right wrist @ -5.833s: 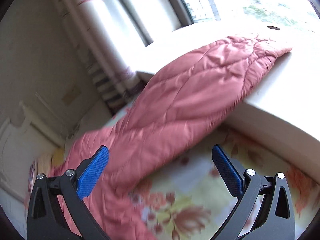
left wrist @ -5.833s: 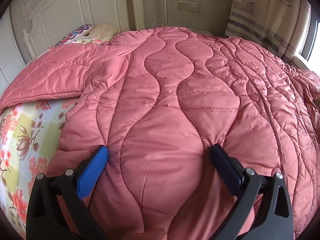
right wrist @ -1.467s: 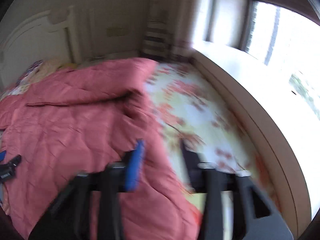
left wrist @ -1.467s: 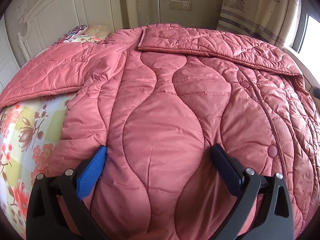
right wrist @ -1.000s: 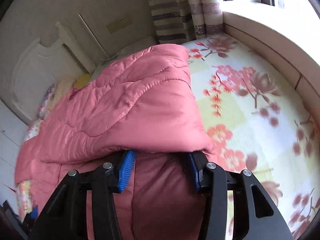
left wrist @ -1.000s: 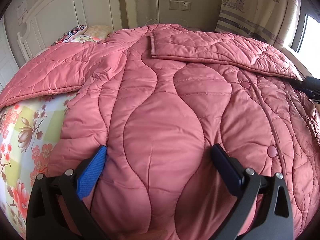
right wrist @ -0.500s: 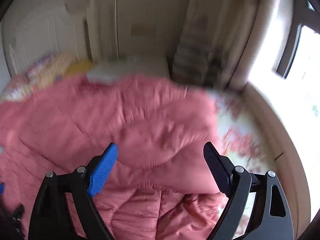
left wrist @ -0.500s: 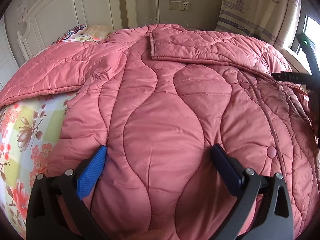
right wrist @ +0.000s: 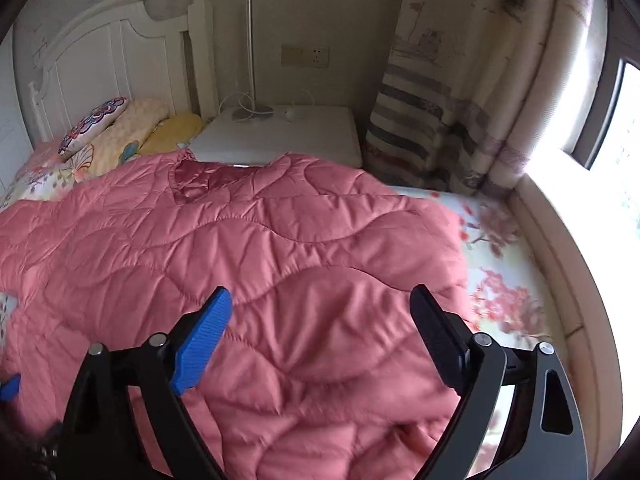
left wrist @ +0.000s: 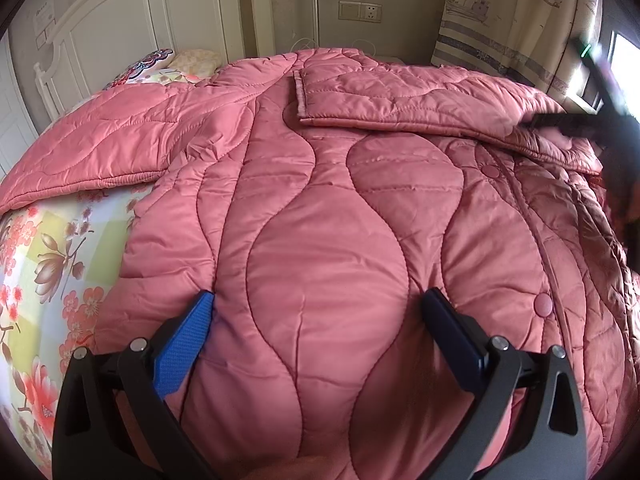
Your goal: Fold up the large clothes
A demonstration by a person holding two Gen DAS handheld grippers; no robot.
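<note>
Pink quilted coat (left wrist: 320, 240) is being folded on the bed (left wrist: 48, 248): one sleeve (left wrist: 420, 100) is laid across; the other is left. Nothing is being held by the wide left gripper (left wrist: 316, 320) or opening right gripper (right wrist: 320, 320).

coat (left wrist: 320, 240) on bed (left wrist: 52, 248) | sleeve (left wrist: 420, 96) across coat | pillows (right wrist: 120, 128) behind
</note>
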